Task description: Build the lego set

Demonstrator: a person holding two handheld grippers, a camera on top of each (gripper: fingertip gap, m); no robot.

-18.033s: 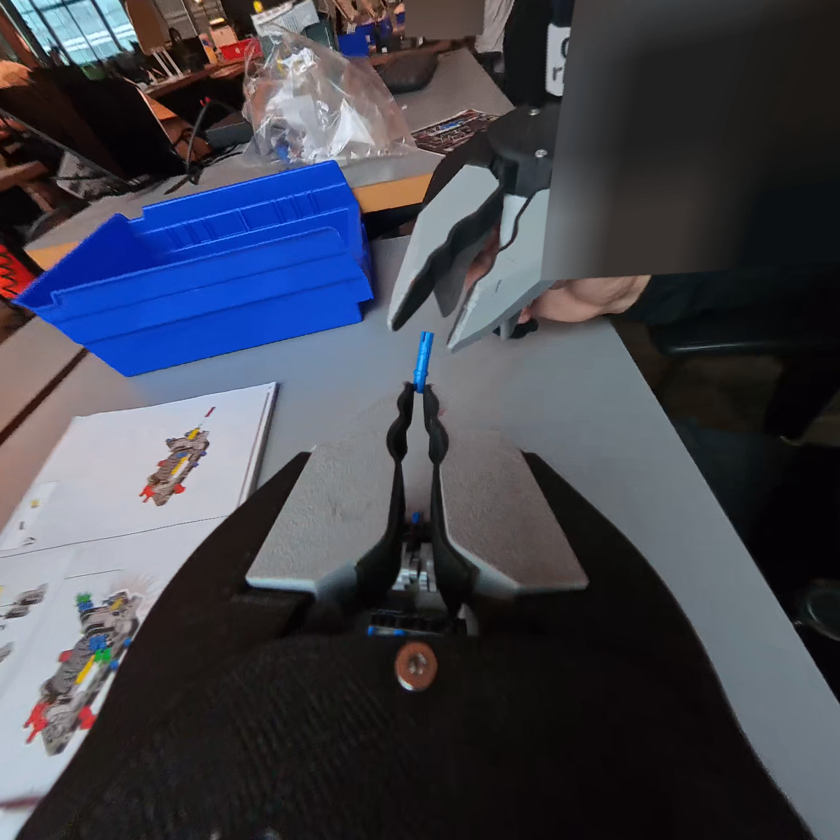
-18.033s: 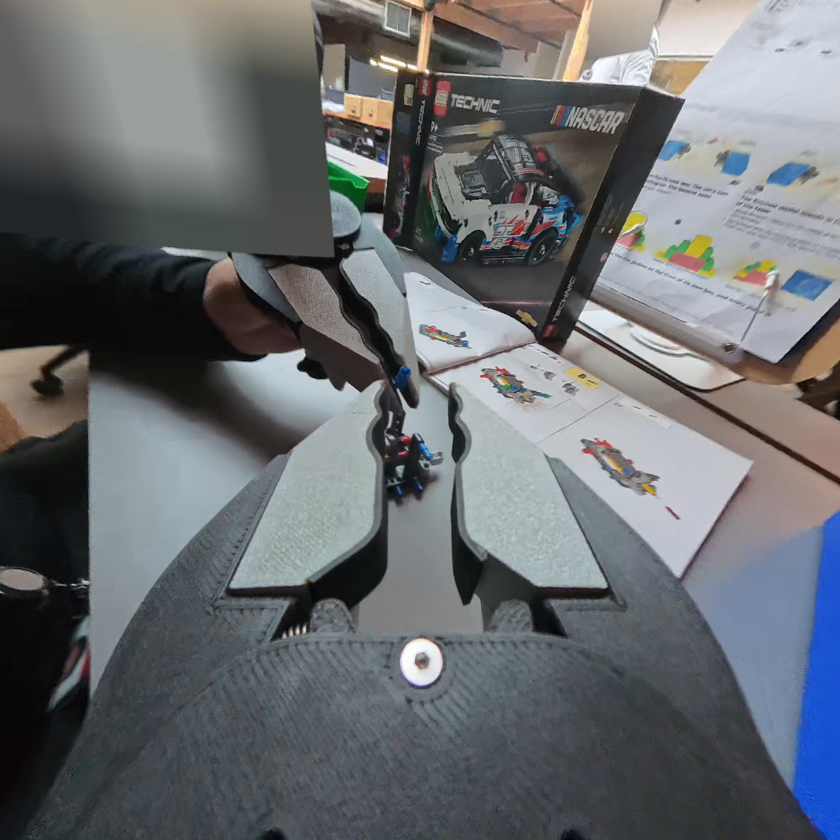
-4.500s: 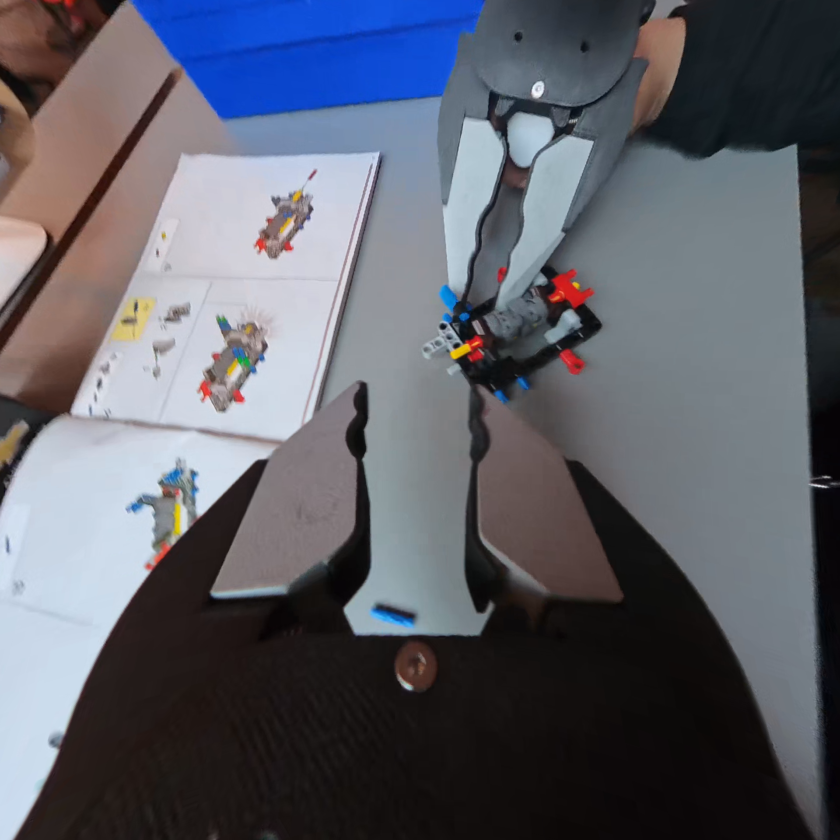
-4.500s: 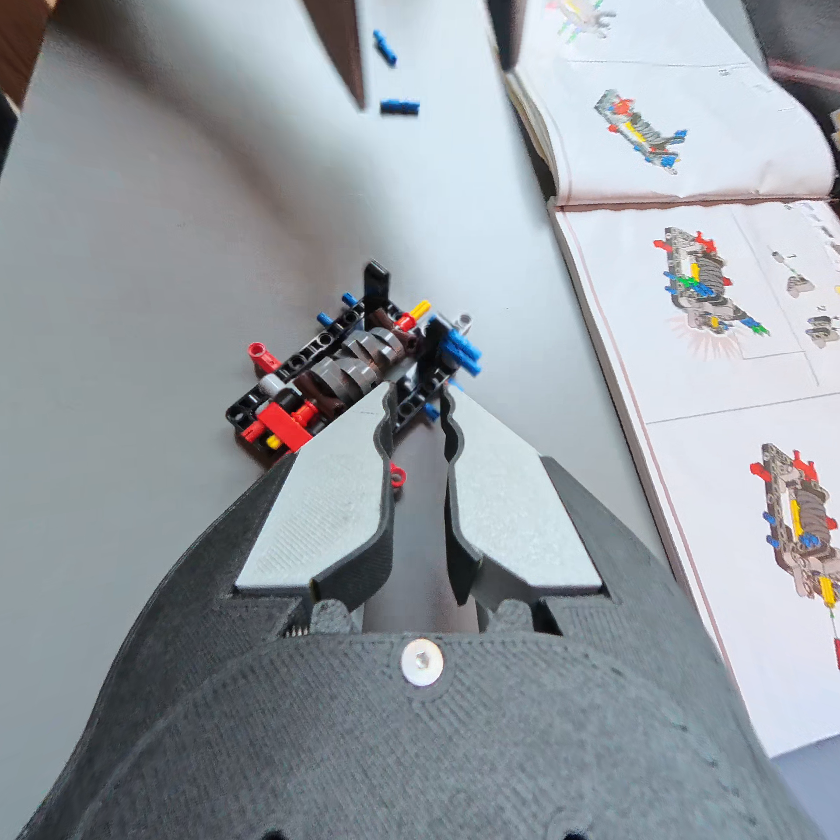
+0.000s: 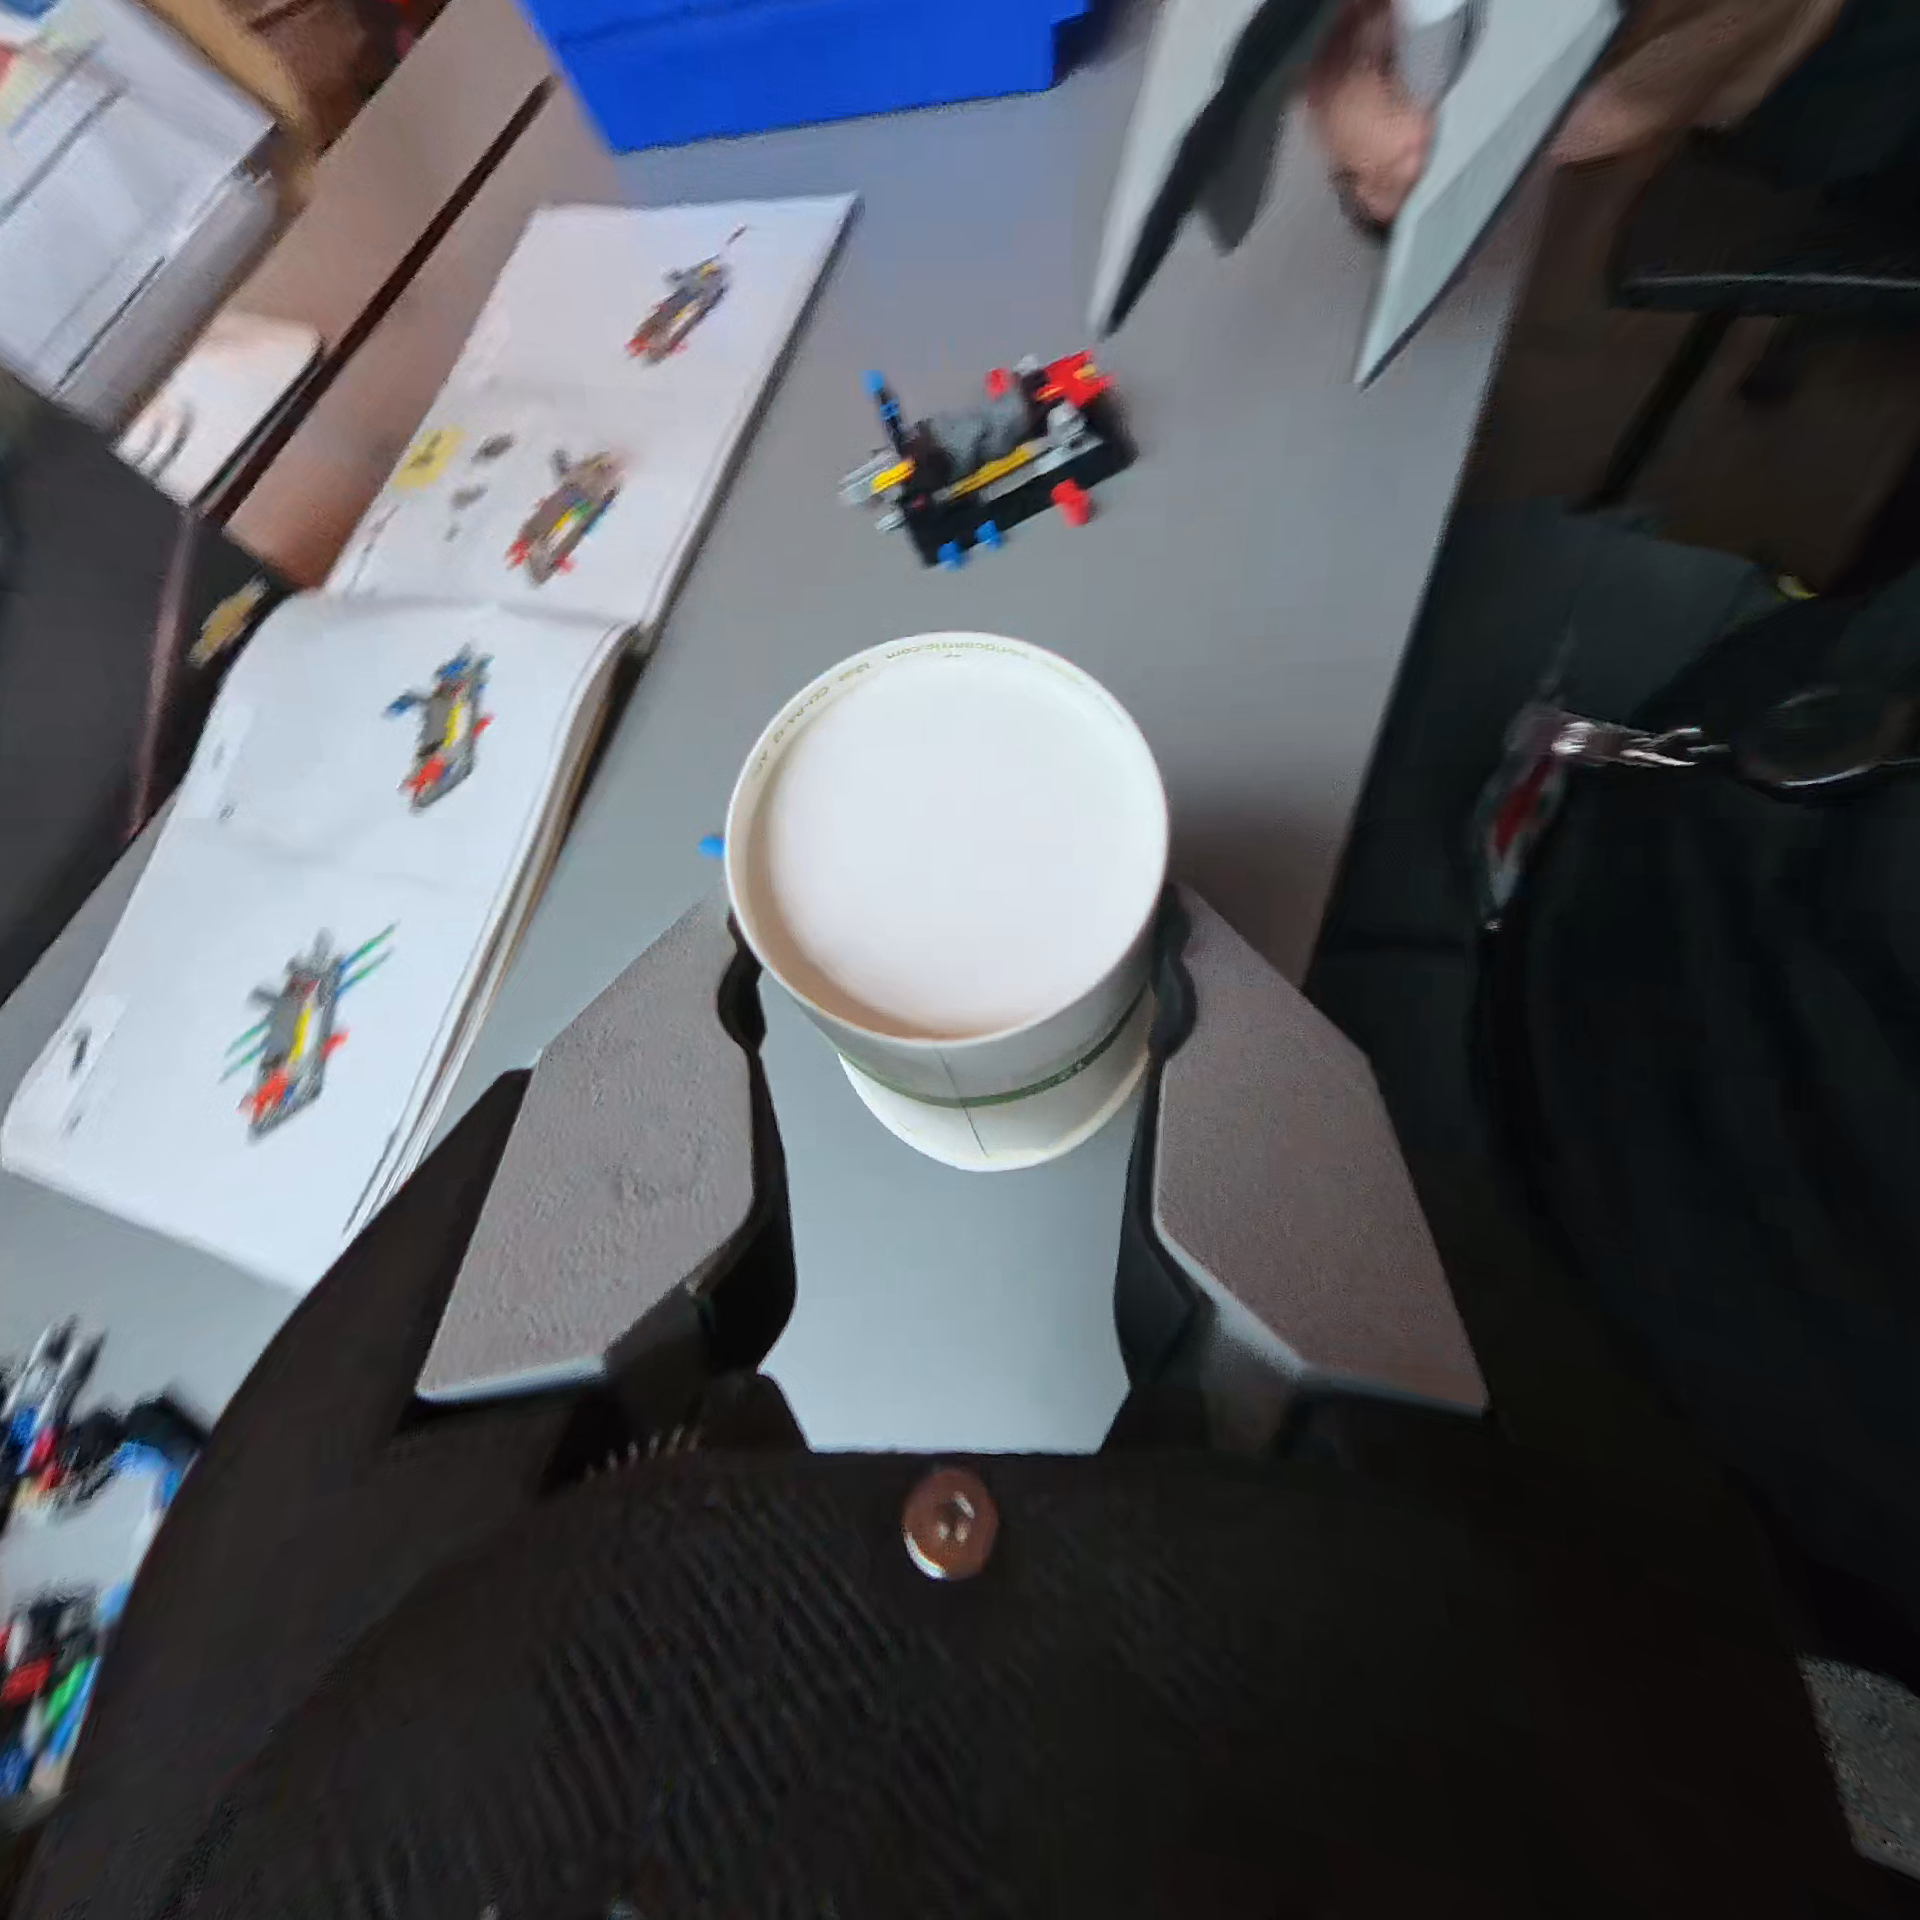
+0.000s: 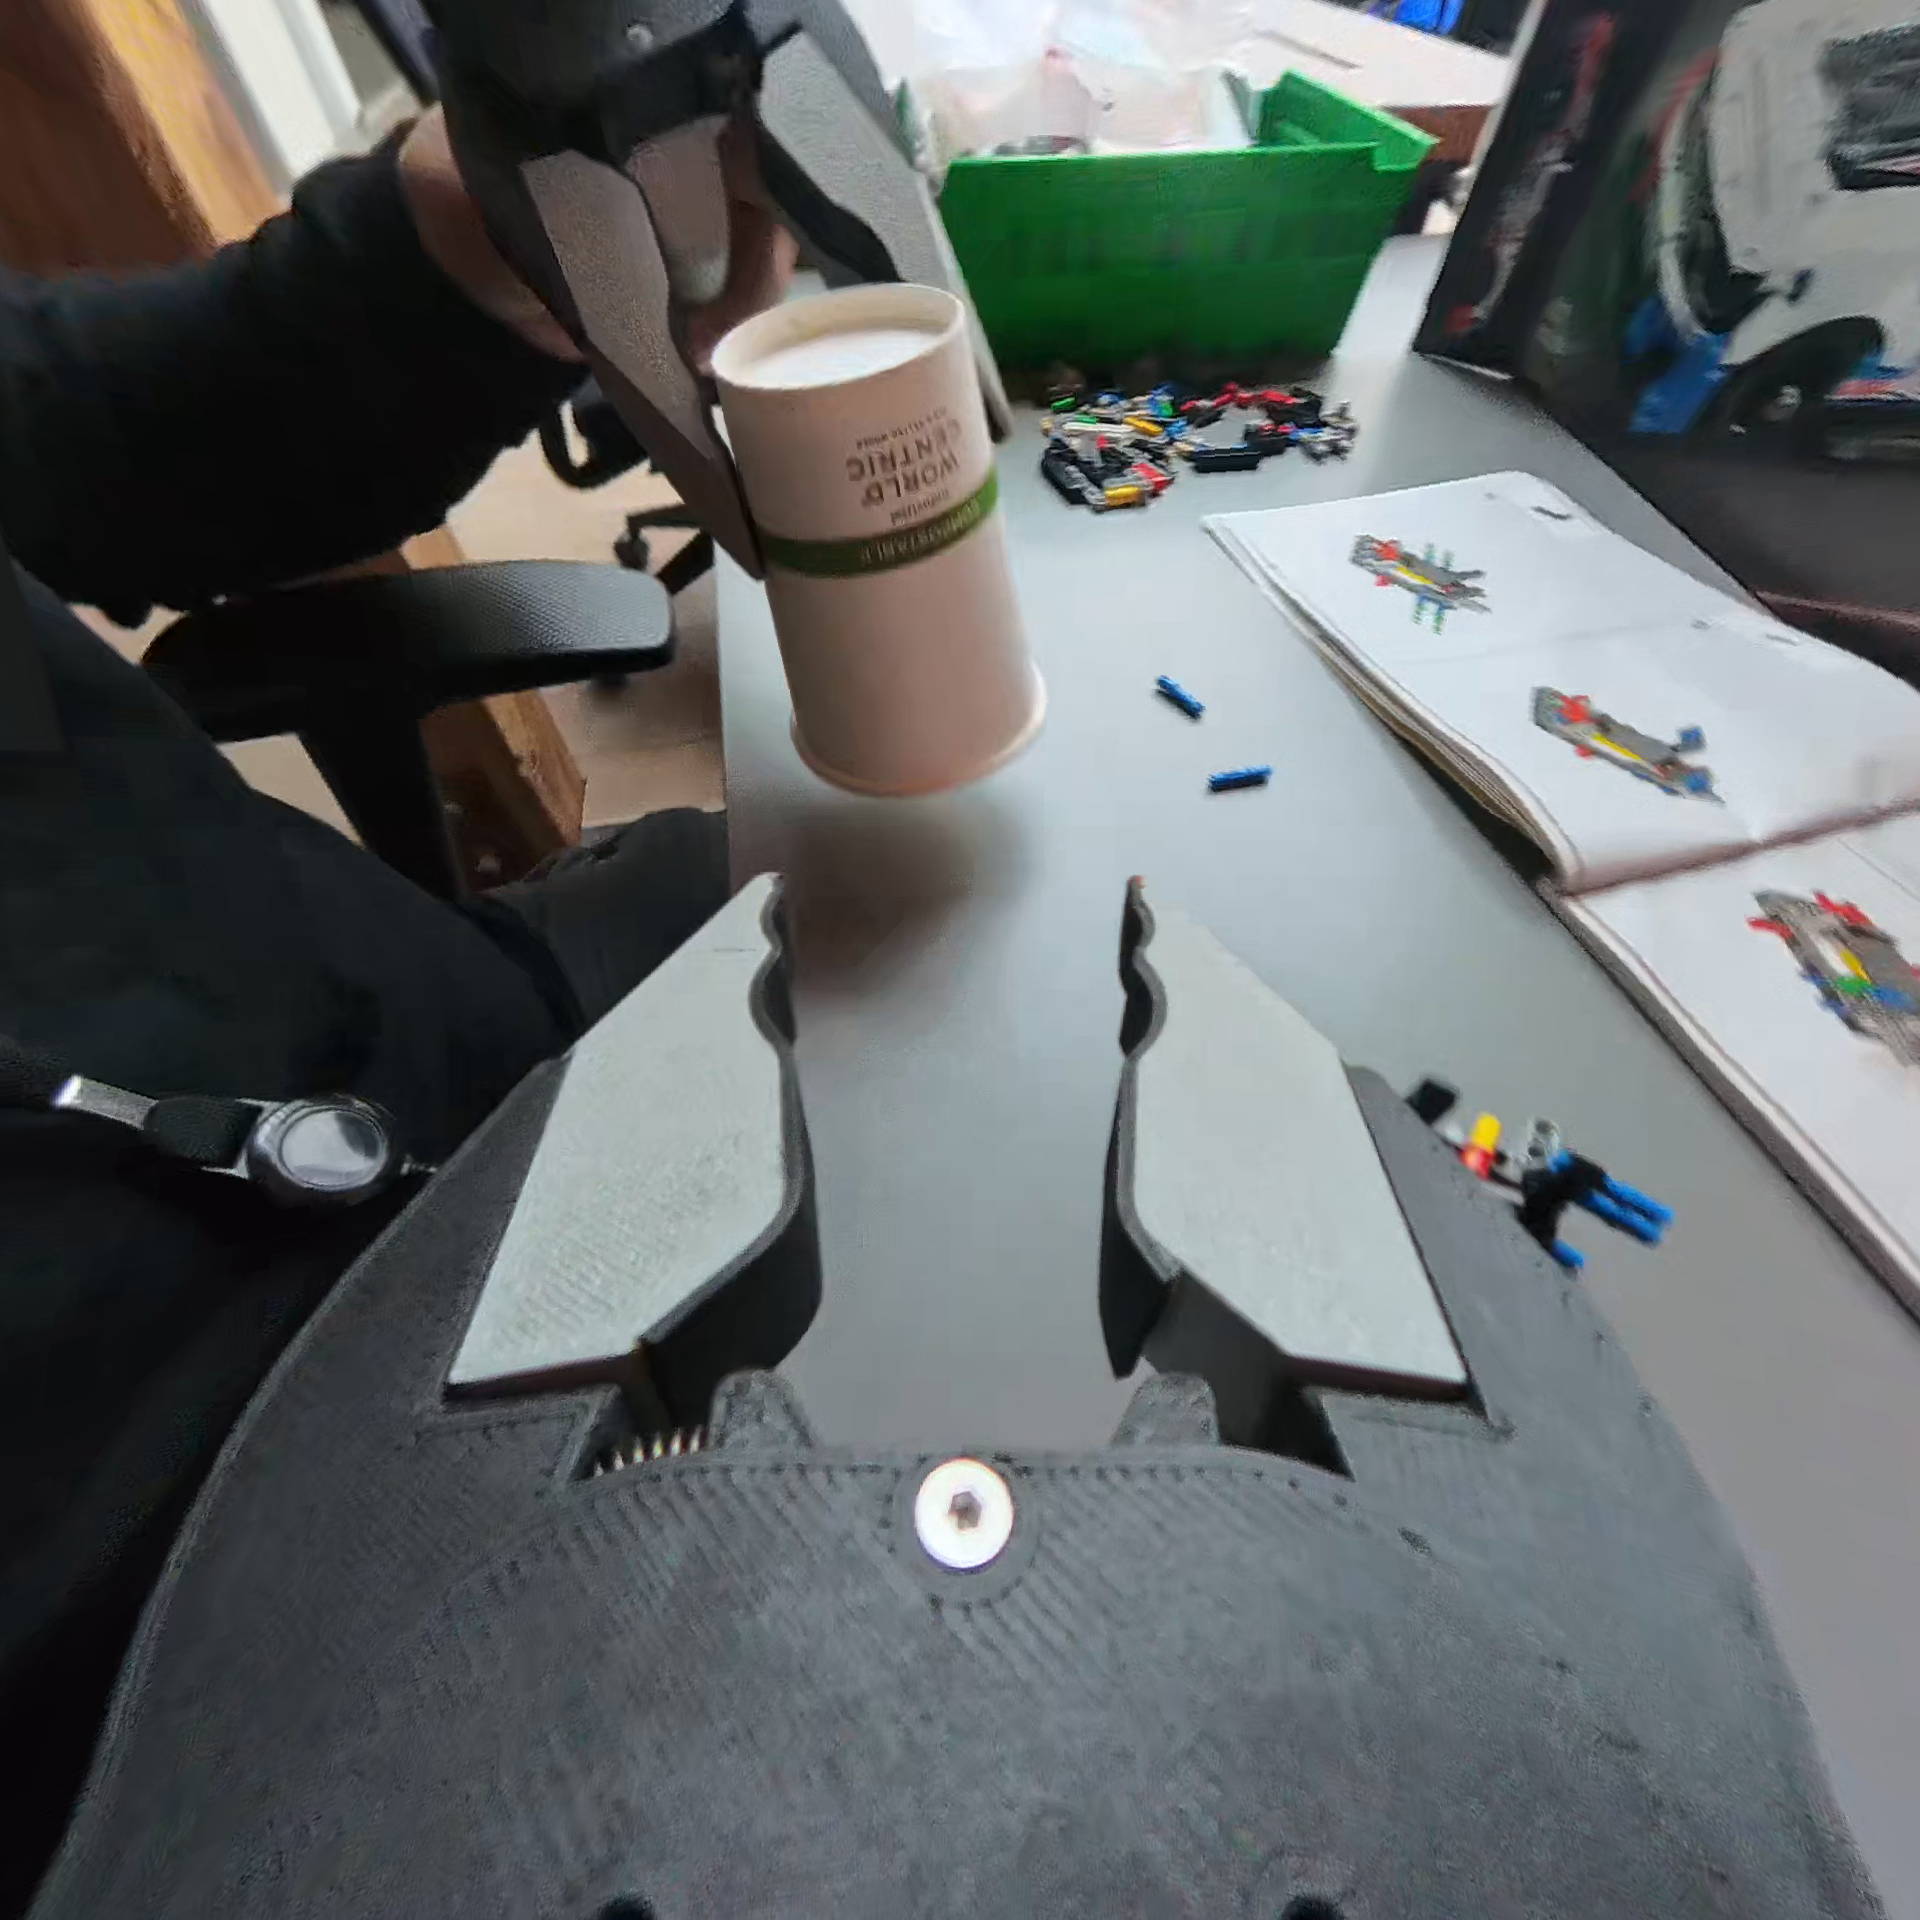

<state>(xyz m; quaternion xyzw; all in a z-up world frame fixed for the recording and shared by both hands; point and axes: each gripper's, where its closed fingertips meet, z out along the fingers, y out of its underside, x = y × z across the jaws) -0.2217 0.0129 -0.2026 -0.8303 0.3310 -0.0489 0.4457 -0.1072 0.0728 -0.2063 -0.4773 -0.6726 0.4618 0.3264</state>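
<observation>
Left wrist view: left gripper [image 5: 948,940] is clamped on an inverted paper cup [image 5: 951,847], base up, mouth down, held off the grey table [image 5: 1288,540], slightly tilted. The part-built lego assembly [image 5: 987,457] sits ahead of the fingertips and well apart, long axis running roughly left-right across the view, slightly skewed. A bit of blue shows at the cup's left edge, probably a loose pin, mostly hidden. Open instruction booklet [image 5: 416,727] to the left, blue bin [image 5: 831,52] far end. Right gripper [image 5: 1236,322] enters top right, fingers spread, empty, closer to the assembly than the left is. Right wrist view: right gripper [image 6: 956,914] jaws wide with nothing between them, angled down over bare table. The assembly [image 6: 1548,1174] pokes out just beside its right finger, low right. Two blue pins [image 6: 1210,738] lie ahead, between the cup [image 6: 883,530] and the booklet [image 6: 1558,665], near the cup's mouth. Loose parts pile [image 6: 1195,436] and green bin [image 6: 1153,239] beyond. Judgement: right is the nearer hand for the assembly; left needs to park the cup before it can take a pin.
</observation>
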